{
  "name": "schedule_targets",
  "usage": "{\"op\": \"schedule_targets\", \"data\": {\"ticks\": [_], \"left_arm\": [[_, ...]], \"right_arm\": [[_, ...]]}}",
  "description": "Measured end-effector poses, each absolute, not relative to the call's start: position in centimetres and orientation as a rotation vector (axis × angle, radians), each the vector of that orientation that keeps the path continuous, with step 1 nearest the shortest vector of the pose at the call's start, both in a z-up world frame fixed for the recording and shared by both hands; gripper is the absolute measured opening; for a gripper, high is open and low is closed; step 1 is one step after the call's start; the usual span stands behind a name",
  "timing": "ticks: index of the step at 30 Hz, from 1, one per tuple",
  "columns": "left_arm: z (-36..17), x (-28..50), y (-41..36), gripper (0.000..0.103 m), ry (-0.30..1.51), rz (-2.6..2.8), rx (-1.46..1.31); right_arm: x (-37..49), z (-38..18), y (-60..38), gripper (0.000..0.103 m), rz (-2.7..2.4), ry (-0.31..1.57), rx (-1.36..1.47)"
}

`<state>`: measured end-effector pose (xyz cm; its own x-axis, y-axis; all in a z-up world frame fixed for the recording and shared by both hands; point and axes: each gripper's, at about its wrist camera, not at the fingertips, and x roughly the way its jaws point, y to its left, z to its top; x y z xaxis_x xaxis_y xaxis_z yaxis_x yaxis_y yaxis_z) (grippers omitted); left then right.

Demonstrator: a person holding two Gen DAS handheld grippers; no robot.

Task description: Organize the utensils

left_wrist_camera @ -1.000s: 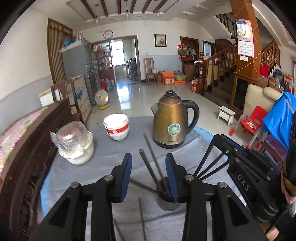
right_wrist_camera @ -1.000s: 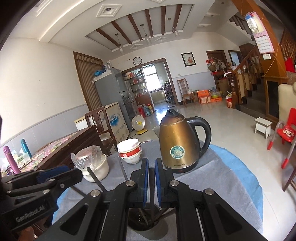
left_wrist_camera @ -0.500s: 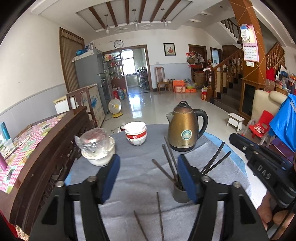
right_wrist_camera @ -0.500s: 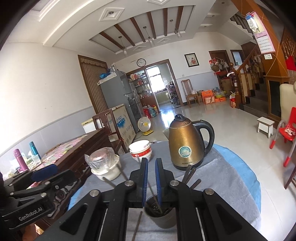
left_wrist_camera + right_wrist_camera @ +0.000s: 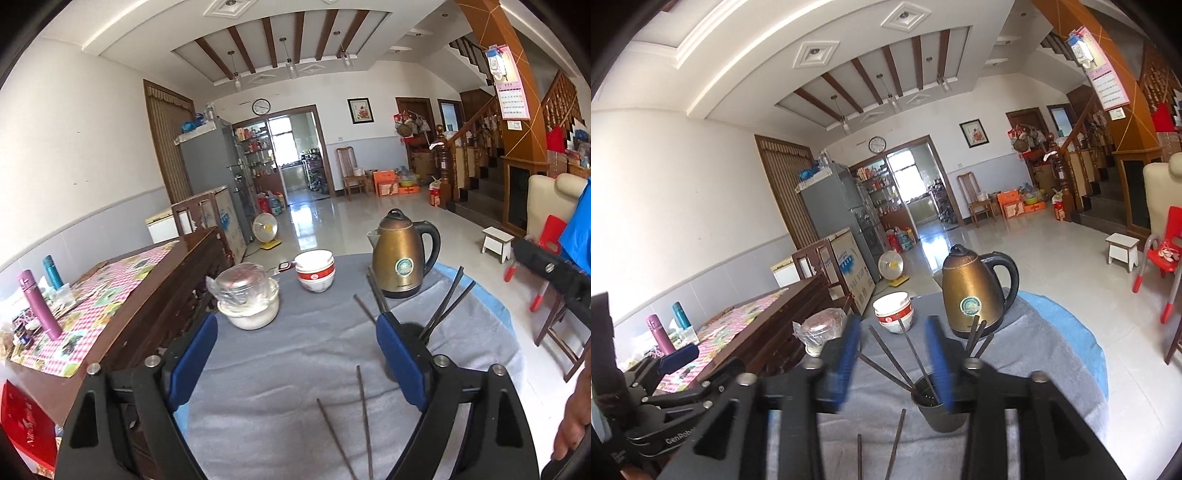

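A dark cup (image 5: 938, 406) on the grey cloth holds several dark chopsticks (image 5: 886, 350) that lean outward. In the left wrist view the cup (image 5: 410, 330) is half hidden behind the right-hand finger. Two loose chopsticks (image 5: 364, 417) lie on the cloth in front of it, also seen as loose chopsticks (image 5: 897, 439) in the right wrist view. My left gripper (image 5: 295, 358) is still opening and holds nothing. My right gripper (image 5: 892, 363) hovers just short of the cup, its blurred jaws opening. The standing chopsticks show through the gap, and the pads touch none of them.
At the back of the round table stand a bronze kettle (image 5: 400, 266), stacked red-and-white bowls (image 5: 315, 271) and a white bowl under a plastic-wrapped glass lid (image 5: 247, 299). A dark wooden bench (image 5: 166, 295) borders the left side. A hand (image 5: 572, 417) shows at the lower right.
Both grippers have drawn back and up from the cup. The left jaws spread wide. The right jaws, shut on a chopstick before, have parted and the chopstick now stands in the cup.
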<state>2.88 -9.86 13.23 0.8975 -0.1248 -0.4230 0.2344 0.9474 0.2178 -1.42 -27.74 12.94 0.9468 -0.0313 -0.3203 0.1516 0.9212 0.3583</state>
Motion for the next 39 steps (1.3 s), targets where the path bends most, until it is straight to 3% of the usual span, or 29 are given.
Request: {"op": "schedule_targets", "data": {"ticks": [21, 39], "left_arm": [[11.7, -6.1, -3.2, 0.091, 0.376, -0.09, 0.287], [7.8, -6.0, -1.7, 0.095, 0.469, -0.088, 0.311]], "right_arm": [[-9.4, 13.7, -22.7, 0.051, -0.015, 0.298, 0.364], [-8.7, 9.8, -20.3, 0.051, 0.022, 0.391, 0.353]]}}
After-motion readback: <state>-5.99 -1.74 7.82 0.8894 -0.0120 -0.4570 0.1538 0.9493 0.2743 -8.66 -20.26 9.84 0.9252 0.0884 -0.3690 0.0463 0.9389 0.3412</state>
